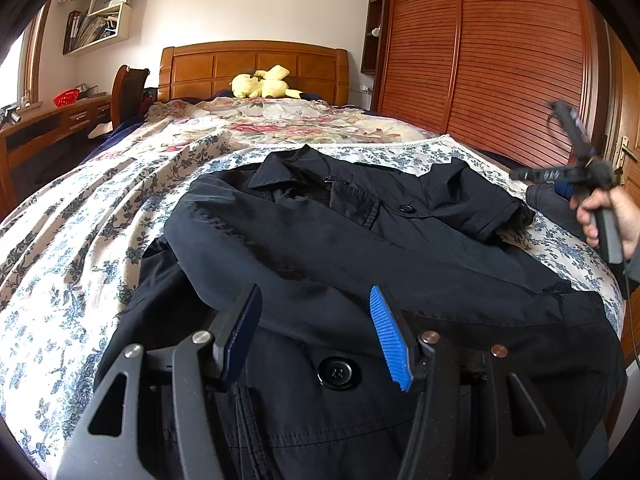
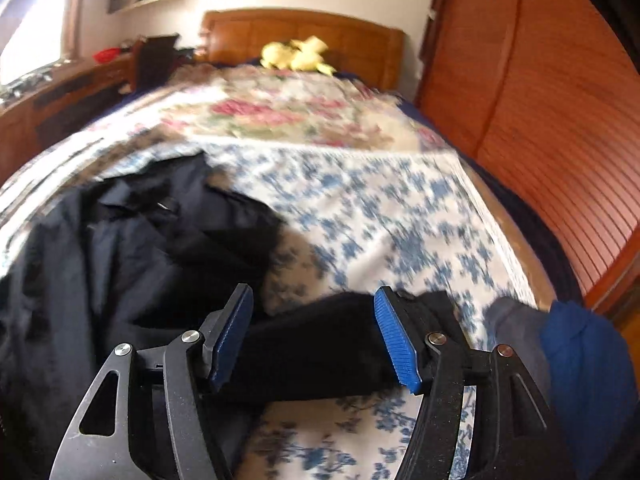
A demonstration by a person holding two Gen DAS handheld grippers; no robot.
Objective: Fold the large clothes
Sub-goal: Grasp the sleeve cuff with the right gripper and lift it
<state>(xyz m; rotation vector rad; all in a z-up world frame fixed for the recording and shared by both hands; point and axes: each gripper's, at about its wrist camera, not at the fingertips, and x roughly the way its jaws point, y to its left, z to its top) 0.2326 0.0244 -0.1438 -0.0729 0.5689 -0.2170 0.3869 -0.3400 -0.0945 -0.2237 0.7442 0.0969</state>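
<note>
A large black coat (image 1: 340, 248) lies spread on the bed, collar toward the headboard, one sleeve folded across its chest. My left gripper (image 1: 316, 300) is open and empty, hovering over the coat's lower front near a black button (image 1: 339, 372). My right gripper (image 2: 314, 300) is open; a dark part of the coat (image 2: 316, 356) lies between and under its fingers, not pinched. The coat's body (image 2: 120, 256) fills the left of the right wrist view, which is blurred. The right gripper also shows in the left wrist view (image 1: 568, 168), held by a hand above the bed's right edge.
The bed has a blue floral sheet (image 1: 80, 240) and a pink floral quilt (image 1: 280, 120). A yellow plush toy (image 1: 262, 82) lies by the wooden headboard. A slatted wooden wardrobe (image 1: 500, 60) stands on the right, a desk (image 1: 48, 120) on the left. Blue and grey clothes (image 2: 576, 360) lie at the bed's right corner.
</note>
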